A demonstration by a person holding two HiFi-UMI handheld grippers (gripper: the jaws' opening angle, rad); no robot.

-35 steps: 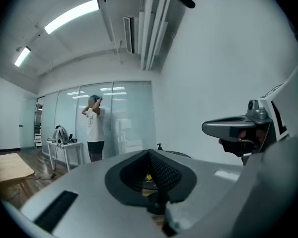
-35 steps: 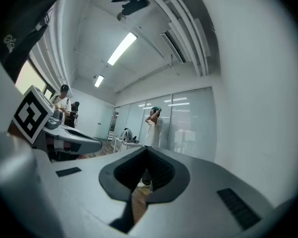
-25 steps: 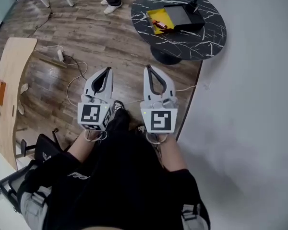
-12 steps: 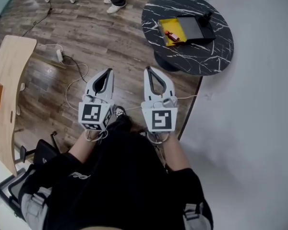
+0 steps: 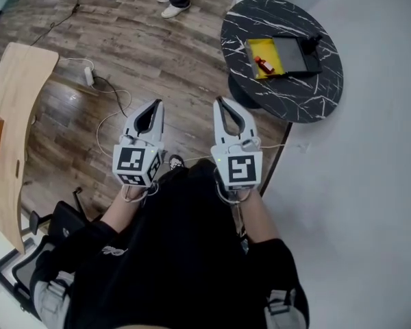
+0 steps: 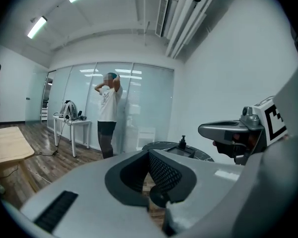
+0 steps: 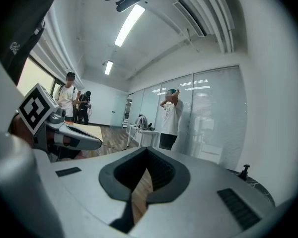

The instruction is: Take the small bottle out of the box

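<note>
Table [image 5: 303, 100] closer, bottle [image 5: 262, 64] in head view only

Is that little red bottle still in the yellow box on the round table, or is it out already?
Still in: the small bottle lies inside the yellow box on the black table.

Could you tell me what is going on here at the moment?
A person holds the left gripper and the right gripper out in front, fingers closed and empty on both. Ahead stands a round black table with a yellow box; the small bottle lies inside it, untouched. Both grippers are well short of the table, so the task has not yet begun.
</note>
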